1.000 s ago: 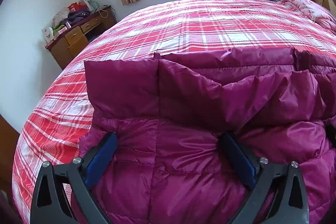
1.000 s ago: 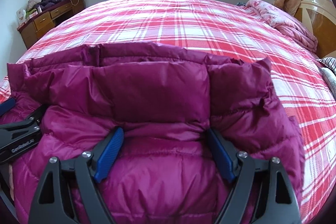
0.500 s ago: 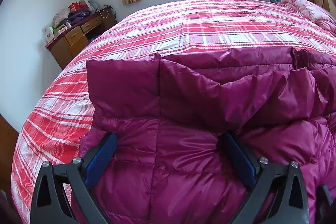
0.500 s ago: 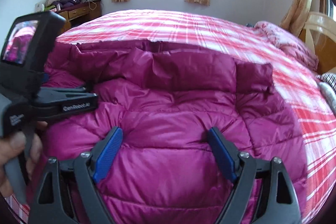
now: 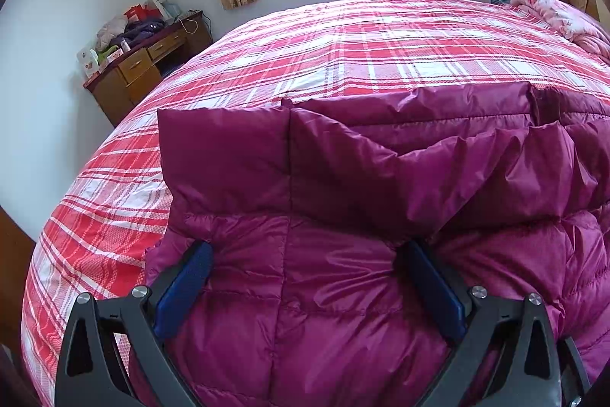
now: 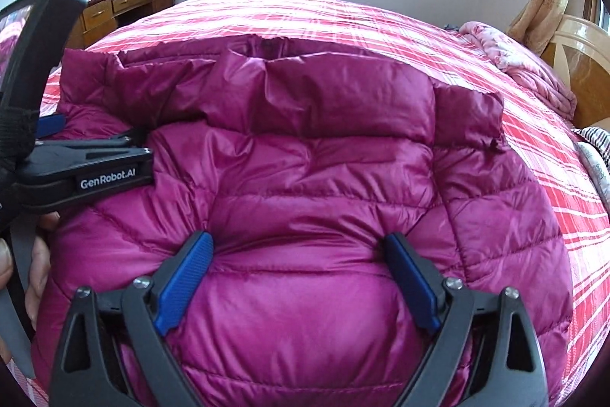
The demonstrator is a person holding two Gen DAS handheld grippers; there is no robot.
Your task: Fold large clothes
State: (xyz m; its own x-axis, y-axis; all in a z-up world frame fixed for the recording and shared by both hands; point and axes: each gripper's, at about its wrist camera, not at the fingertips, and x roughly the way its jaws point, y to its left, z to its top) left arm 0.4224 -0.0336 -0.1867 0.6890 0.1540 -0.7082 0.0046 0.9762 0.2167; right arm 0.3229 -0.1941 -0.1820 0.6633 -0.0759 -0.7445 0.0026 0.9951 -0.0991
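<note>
The jacket [image 6: 316, 185] lies folded on the bed [image 6: 533, 147], its near fold bulging between both pairs of tongs. The right tongs [image 6: 297, 277] stand wide and have just been opening, pads flanking the puffy fold without pinching it; the left tongs [image 5: 305, 285] are wide too, pressed into the padding. To finish well, each should lift off cleanly and not drag the slick quilting.
</note>
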